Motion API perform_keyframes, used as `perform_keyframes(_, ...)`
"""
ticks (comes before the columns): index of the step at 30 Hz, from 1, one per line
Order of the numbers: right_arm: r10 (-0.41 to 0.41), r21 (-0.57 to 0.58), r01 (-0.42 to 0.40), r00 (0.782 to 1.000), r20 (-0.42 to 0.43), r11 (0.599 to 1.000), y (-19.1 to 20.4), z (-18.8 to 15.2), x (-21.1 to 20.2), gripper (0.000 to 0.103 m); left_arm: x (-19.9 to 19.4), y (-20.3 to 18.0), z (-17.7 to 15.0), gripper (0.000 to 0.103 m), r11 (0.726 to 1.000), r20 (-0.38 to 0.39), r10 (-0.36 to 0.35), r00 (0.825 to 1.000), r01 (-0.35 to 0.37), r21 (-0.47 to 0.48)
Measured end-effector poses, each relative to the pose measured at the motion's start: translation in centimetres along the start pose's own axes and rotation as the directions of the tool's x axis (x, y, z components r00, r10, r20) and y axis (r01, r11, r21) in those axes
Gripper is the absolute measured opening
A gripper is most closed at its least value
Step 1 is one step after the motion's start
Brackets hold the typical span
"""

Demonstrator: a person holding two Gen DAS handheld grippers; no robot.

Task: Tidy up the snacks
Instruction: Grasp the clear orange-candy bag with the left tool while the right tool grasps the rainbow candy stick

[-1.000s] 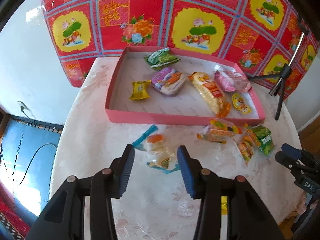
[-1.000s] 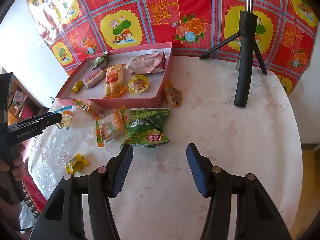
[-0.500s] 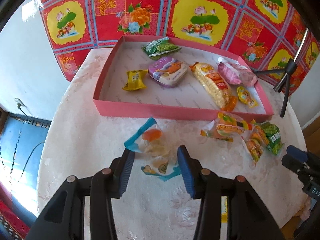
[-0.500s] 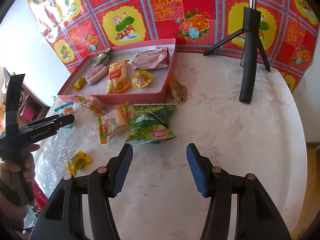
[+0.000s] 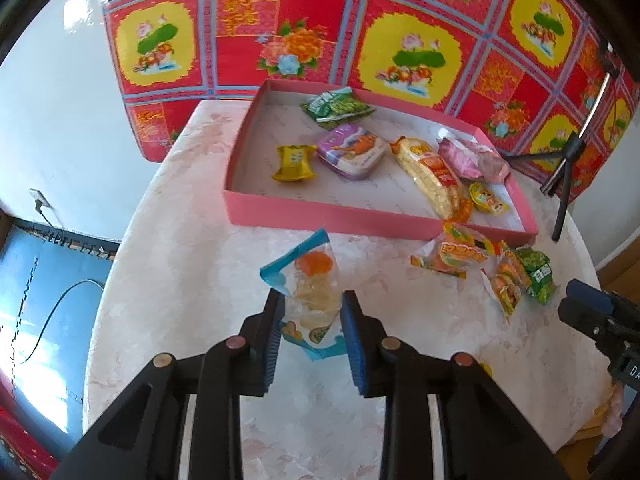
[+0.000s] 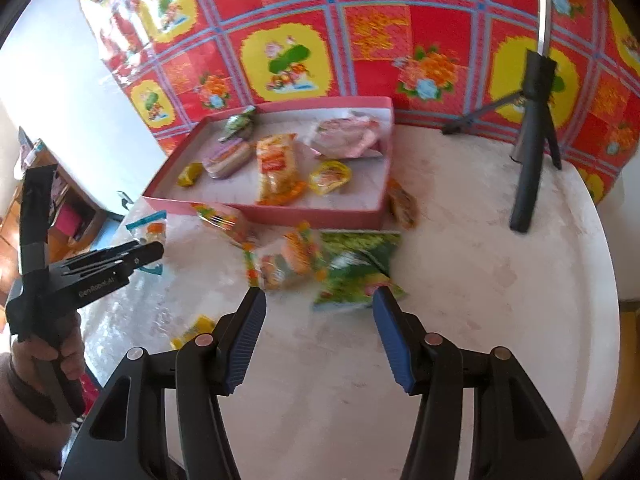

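Right now the left gripper has its blue fingers closed on a clear snack packet with blue edges and an orange sweet showing through the film. The packet stands between the pads, its top corner tilted toward the pink tray, and its lower end sits at the pale, patterned worktop; whether it is lifted clear I cannot tell.

Just beyond it, the tray rests against the red floral cloth at the back of the worktop. Inside lie a green packet at the far wall, a small yellow wrapper, a purple packet beside that, a long yellow-and-orange pack, a pink bag and a small round yellow snack near the front right corner.

Outside the tray, close to its front right corner, an orange packet, another orange-striped one and a green bag lie bunched together, touching.

The right gripper hovers over that bunch with its fingers apart and nothing between them; the green bag lies just ahead of its tips. A black tripod stands on the worktop to the right, well apart from the snacks. A hand grips the left tool's handle at the left edge of the right wrist view.
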State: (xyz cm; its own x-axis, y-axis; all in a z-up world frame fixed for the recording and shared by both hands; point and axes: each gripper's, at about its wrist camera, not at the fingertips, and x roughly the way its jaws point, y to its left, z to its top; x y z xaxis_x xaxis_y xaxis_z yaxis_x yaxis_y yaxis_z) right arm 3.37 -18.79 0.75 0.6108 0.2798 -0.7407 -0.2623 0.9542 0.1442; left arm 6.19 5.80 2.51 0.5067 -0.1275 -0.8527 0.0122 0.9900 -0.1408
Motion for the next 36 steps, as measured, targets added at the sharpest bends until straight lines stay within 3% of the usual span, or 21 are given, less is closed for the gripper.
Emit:
perform_keyframes(15, 0.075, -0.007, -0.076, 0.995, -0.067, 0.997, 7.2, 3.0, 4.6, 0.057, -0.8, 3.6, -0.3, 0.03, 0.997, 0.012, -0.019, 1.0, 0.02, -0.08)
perform_keyframes(29, -0.033, 0.117, 0.044, 0.995, -0.091, 0.992, 8.4, 4.0, 8.6, 0.057, -0.3, 4.5, -0.2, 0.03, 0.995, 0.014, -0.061, 0.998, 0.062, -0.079)
perform_keyframes(36, -0.063, 0.154, 0.072, 0.996, -0.065, 0.985, 8.1, 4.3, 8.7, 0.046, -0.2, 4.4, -0.1, 0.03, 0.996, 0.011, -0.073, 0.997, 0.073, -0.06)
